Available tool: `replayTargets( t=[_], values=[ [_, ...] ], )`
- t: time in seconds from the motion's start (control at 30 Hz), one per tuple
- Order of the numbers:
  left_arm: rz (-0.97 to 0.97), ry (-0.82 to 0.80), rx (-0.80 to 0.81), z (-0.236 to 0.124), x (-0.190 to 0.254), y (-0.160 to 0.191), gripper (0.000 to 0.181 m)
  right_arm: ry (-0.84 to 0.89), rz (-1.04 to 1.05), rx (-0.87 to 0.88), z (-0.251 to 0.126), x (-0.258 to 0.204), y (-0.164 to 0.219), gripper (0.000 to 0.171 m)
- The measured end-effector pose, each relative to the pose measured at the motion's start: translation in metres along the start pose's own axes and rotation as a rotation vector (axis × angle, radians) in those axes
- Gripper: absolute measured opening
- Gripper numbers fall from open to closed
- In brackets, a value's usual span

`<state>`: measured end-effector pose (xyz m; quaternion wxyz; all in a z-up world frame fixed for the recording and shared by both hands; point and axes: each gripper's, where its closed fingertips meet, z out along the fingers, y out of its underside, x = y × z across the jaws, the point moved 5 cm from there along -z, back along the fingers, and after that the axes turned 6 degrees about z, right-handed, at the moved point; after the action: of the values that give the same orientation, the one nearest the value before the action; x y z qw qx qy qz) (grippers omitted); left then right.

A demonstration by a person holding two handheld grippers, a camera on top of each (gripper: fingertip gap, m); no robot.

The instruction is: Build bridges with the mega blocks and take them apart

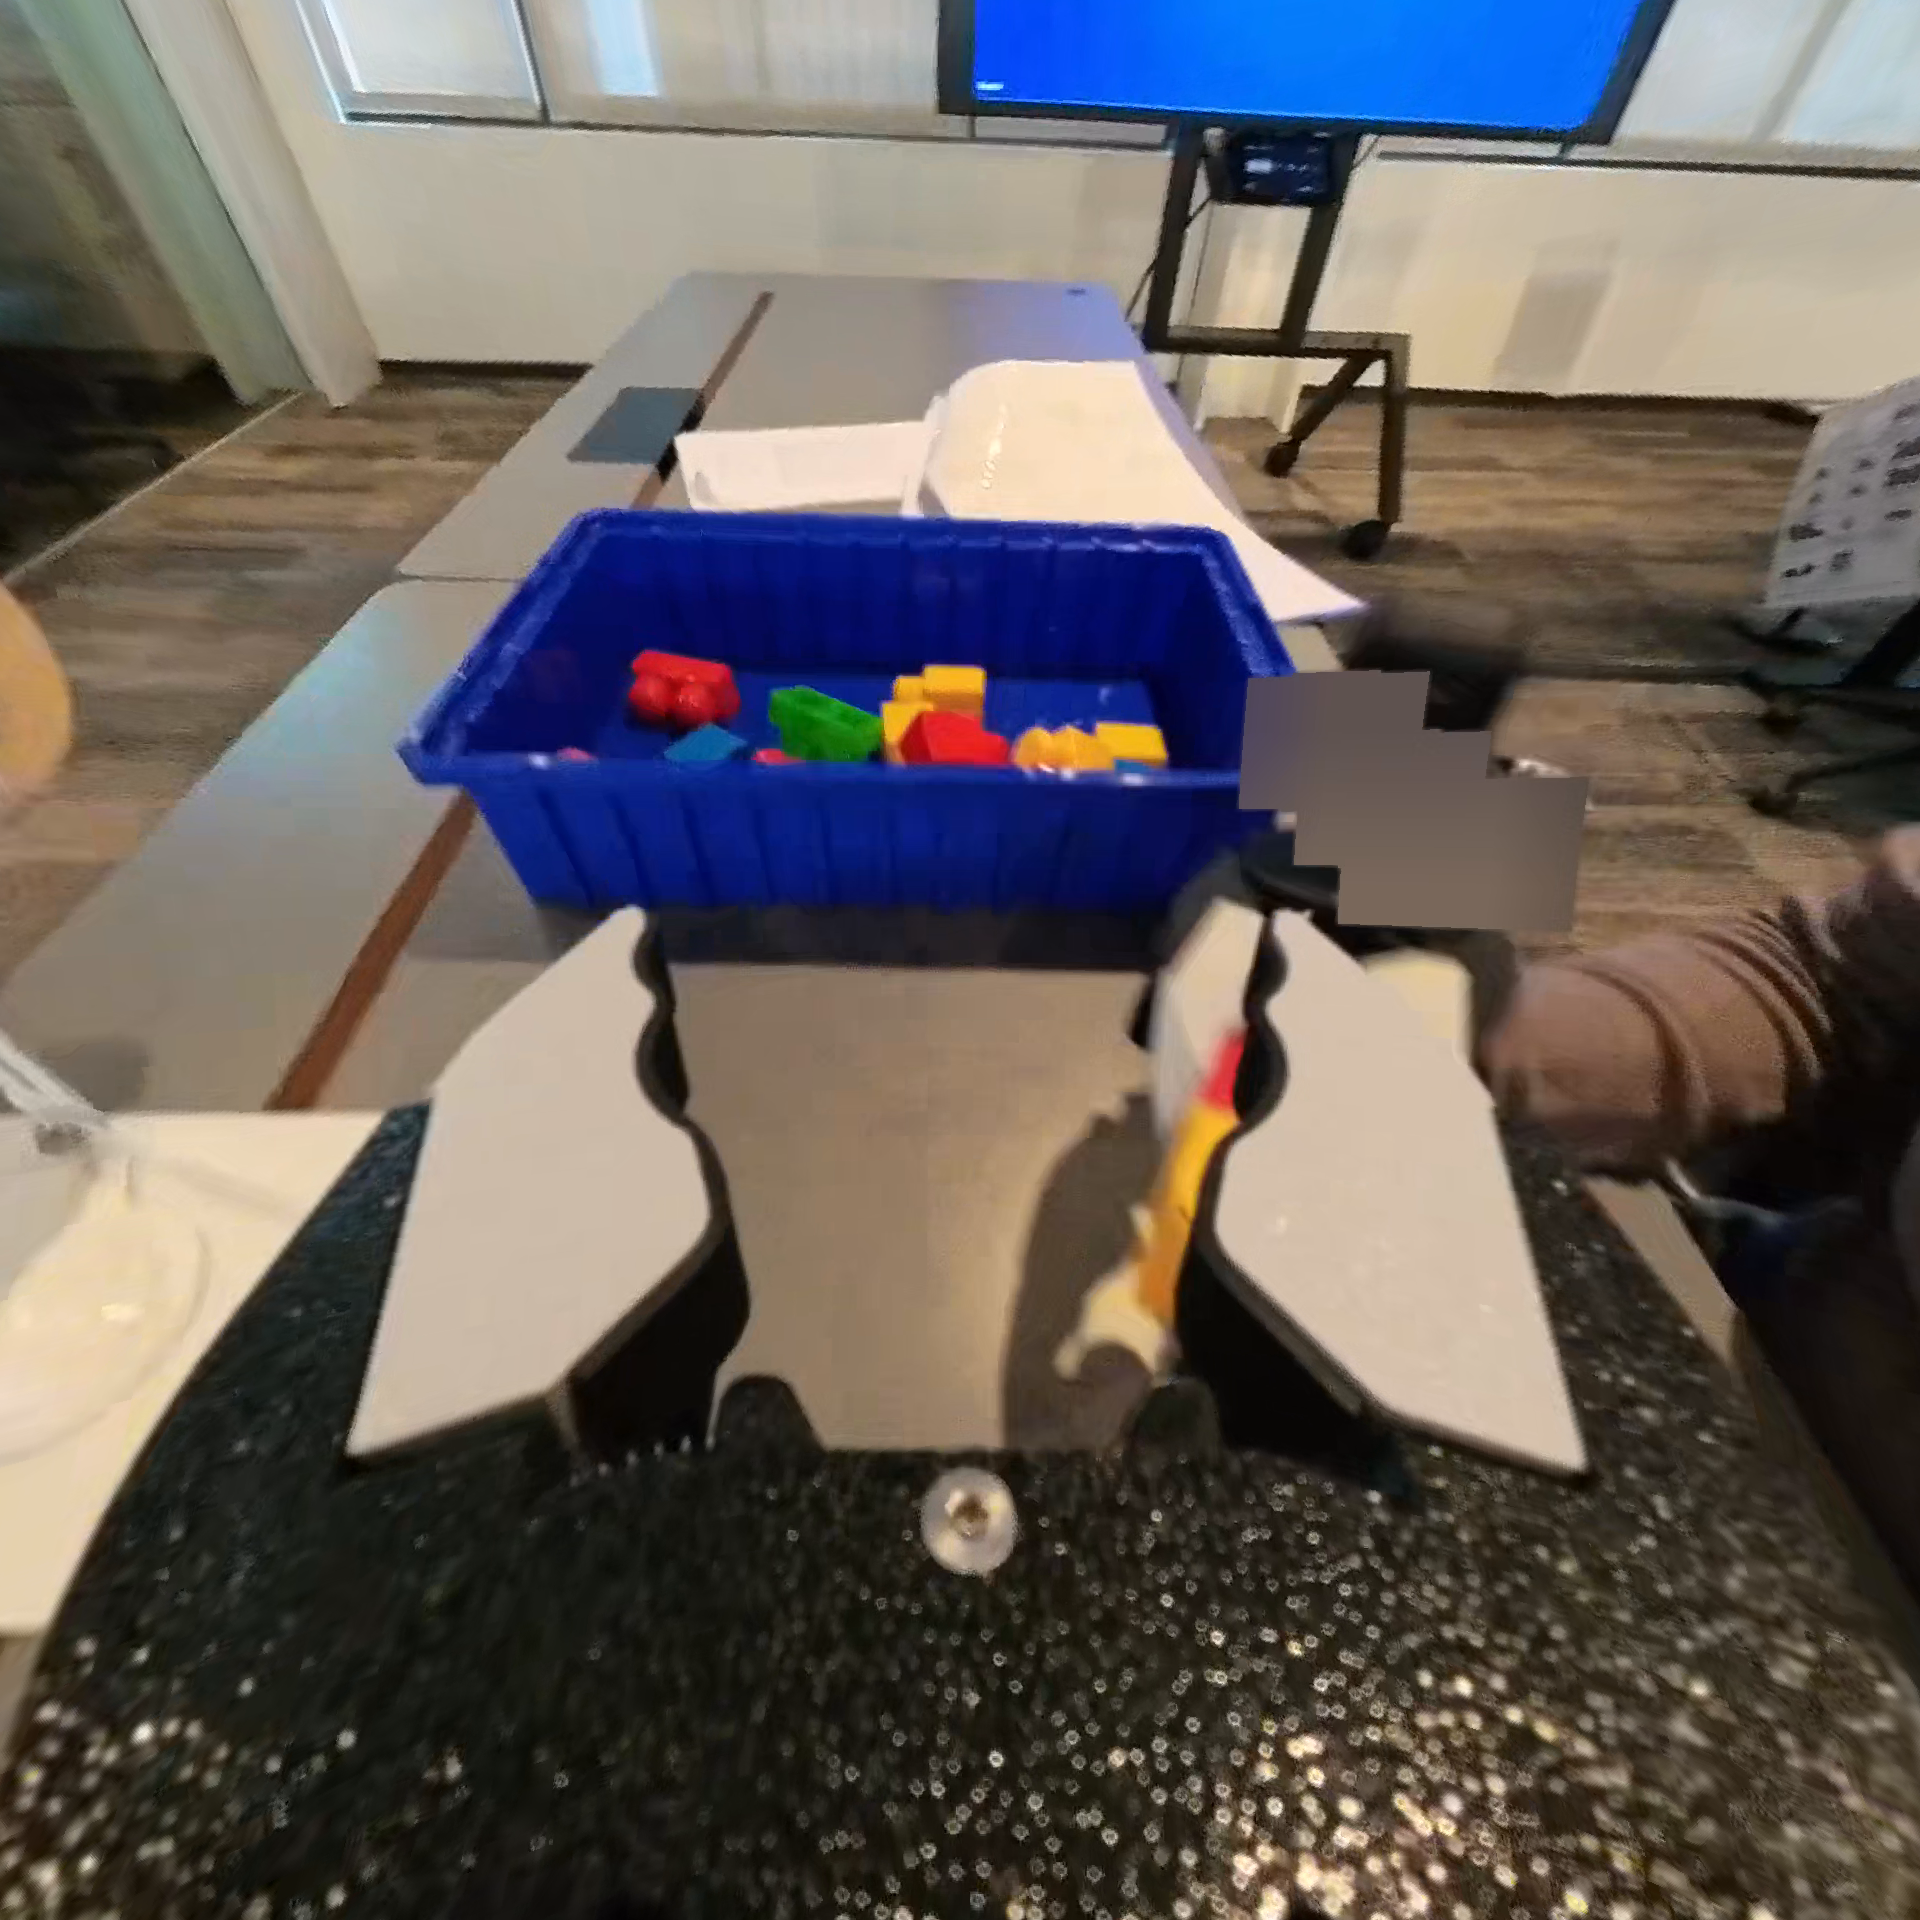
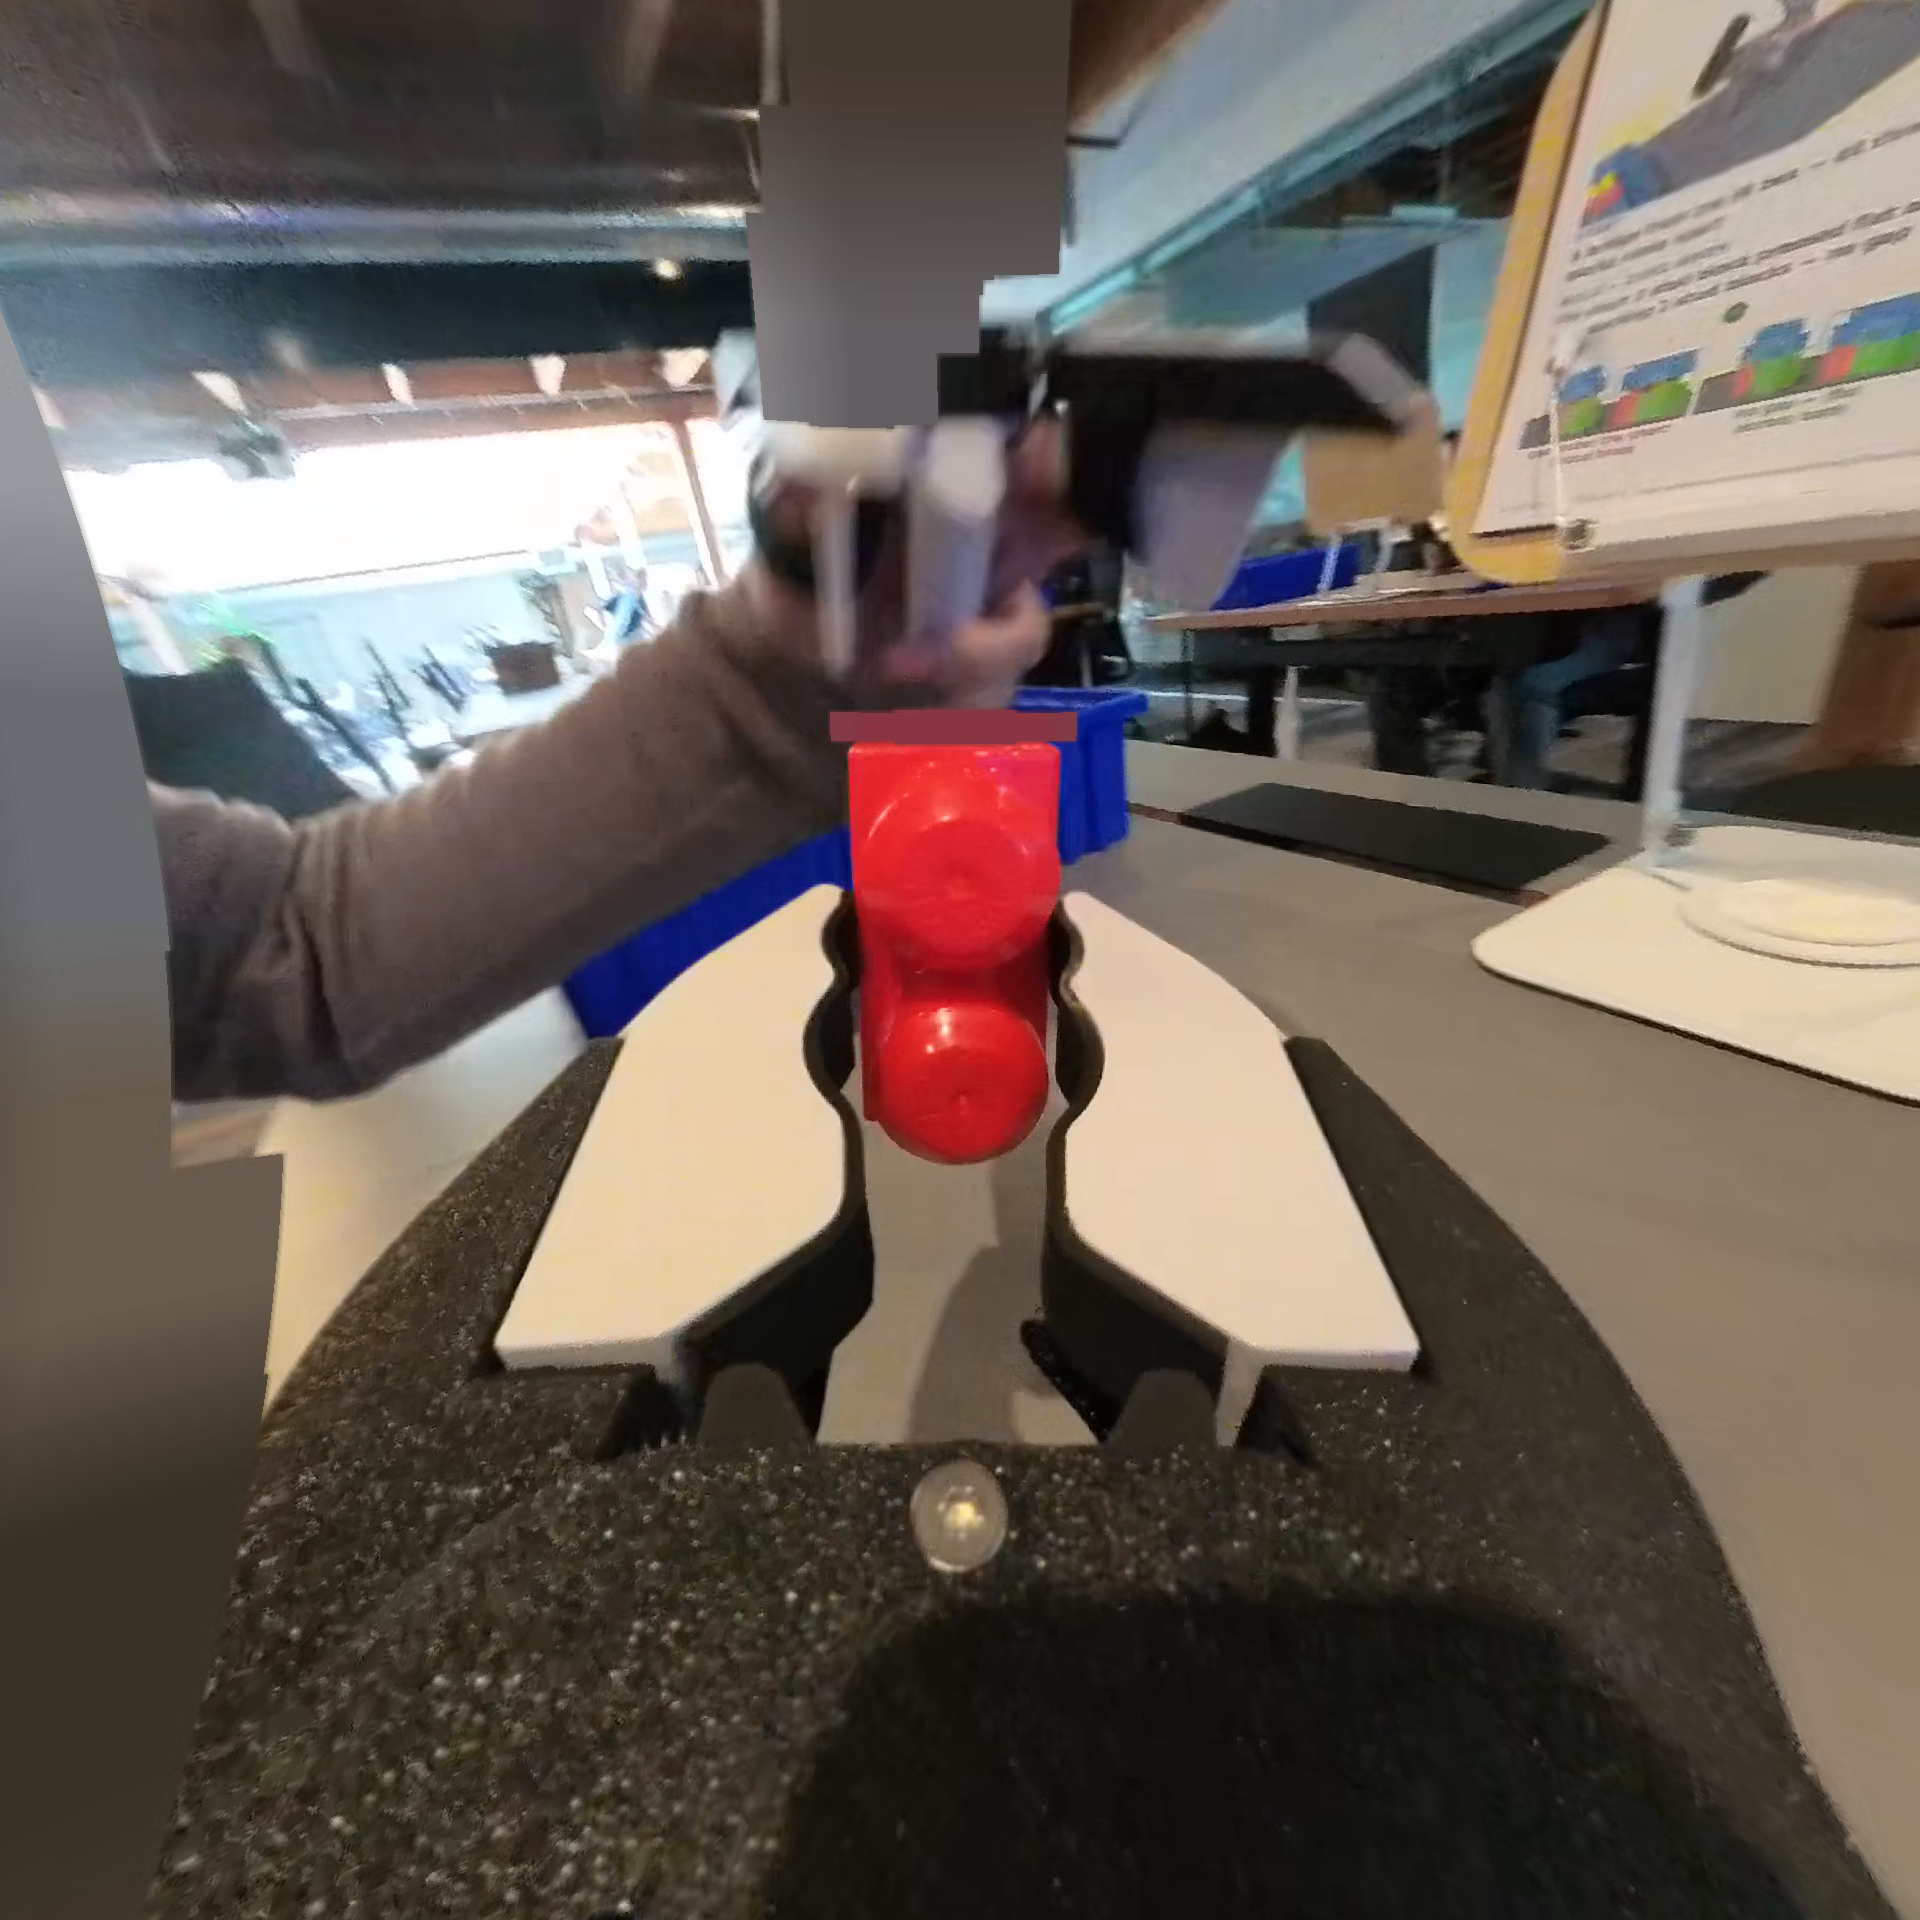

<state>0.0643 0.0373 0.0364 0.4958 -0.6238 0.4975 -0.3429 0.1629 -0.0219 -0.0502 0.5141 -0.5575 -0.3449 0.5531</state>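
One red block (image 2: 951,935) sits clamped in the right gripper (image 2: 951,997), the left gripper (image 1: 956,1039) gapes empty, most blocks remain in the blue bin (image 1: 831,842), no bridge visible.

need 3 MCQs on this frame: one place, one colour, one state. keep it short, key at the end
1. Where do the loose plastic building blocks lie?
A. in the ribbed blue plastic bin
B. on the white paper sheets
C. on the wood floor

2. What colour is the two-stud plastic block in the right tongs?
A. green
B. red
C. yellow

3. How do the left tongs stand?
A. shut on a green block
B. shut with nothing between them
C. open with nothing between them

Key: 1 A, the left wrist view shows red, green, yellow and blue blocks on the bin's floor. 2 B, the right wrist view shows both studs and the body red. 3 C, bare grey tabletop shows in the wide gap between the fingers.
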Motion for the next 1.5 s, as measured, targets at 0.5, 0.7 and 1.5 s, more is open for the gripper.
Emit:
replayTargets(
  t=[0.5,0.7,1.5],
  values=[
    [-0.05,0.289,0.006,-0.032,0.093,0.068,0.036,-0.417,0.078,-0.125,0.005,-0.032,0.01,0.034],
    [-0.055,0.147,0.281,-0.054,0.048,0.022,0.036,-0.104,-0.107,0.087,-0.018,-0.009,-0.017,0.034],
    [-0.092,-0.03,0.024,0.116,0.029,-0.016,0.085,1.216,-0.197,-0.37,-0.201,0.066,-0.099,0.094]
  ],
)
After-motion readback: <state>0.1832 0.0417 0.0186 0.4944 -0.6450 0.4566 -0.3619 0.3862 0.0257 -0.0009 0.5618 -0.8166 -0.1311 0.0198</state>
